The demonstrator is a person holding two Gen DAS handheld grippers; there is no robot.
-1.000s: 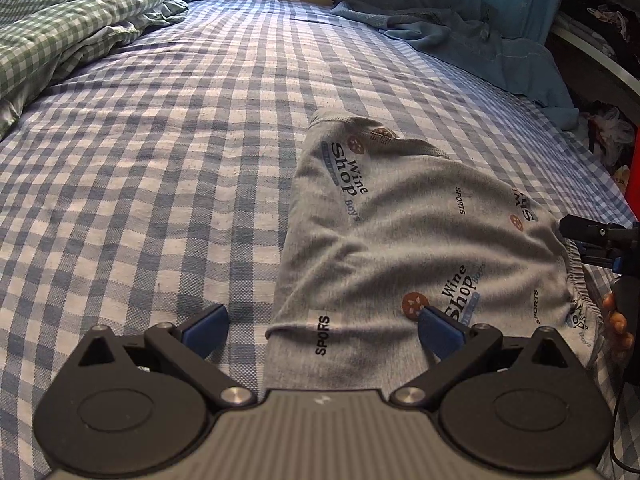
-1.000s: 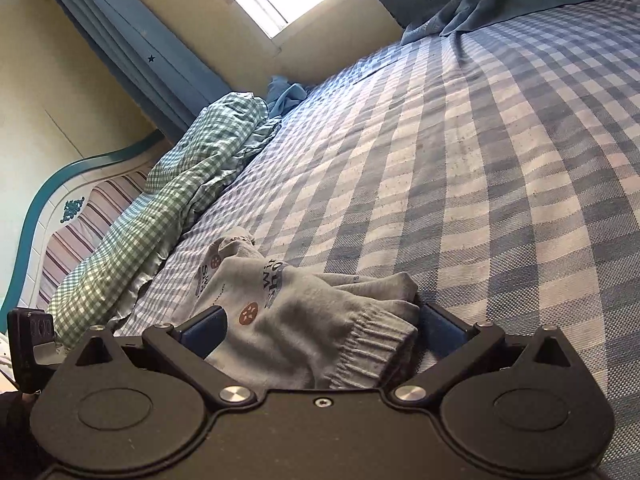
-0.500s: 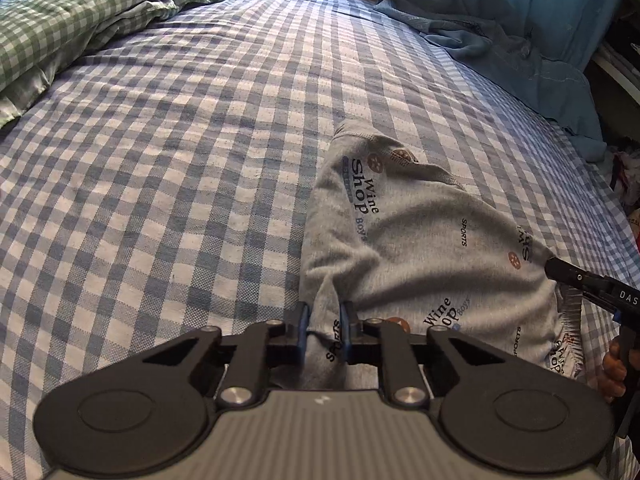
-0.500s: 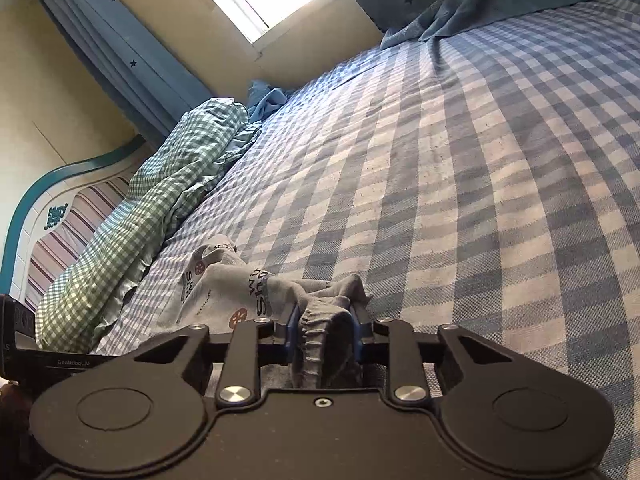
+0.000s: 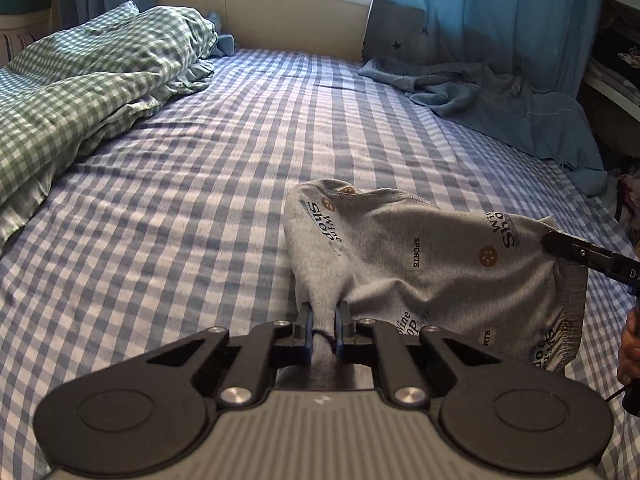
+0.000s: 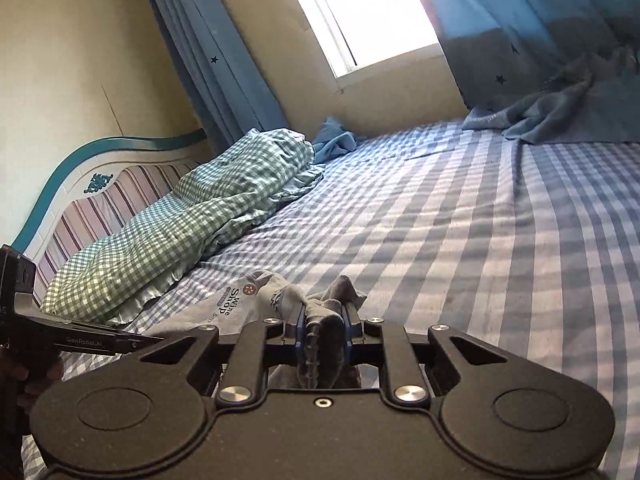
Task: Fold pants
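Grey printed pants (image 5: pixel 420 256) hang between the two grippers, lifted off the blue checked bed (image 5: pixel 180 200). My left gripper (image 5: pixel 323 322) is shut on the near left edge of the pants. My right gripper (image 6: pixel 323 326) is shut on the bunched elastic waistband (image 6: pixel 320 336); it also shows at the right edge of the left wrist view (image 5: pixel 576 254). The far end of the pants (image 5: pixel 320 200) still touches the bed. The left gripper's side shows in the right wrist view (image 6: pixel 80 340).
A green checked duvet (image 5: pixel 80 92) lies bunched along the bed's left side. A blue blanket (image 5: pixel 500 108) and a blue curtain (image 5: pixel 480 12) are at the far right. A striped headboard (image 6: pixel 80 208) stands behind the duvet. A window is at the far end.
Both grippers closed on the pants from open, then rose and lifted the near end off the bed. The cloth now hangs stretched between them.
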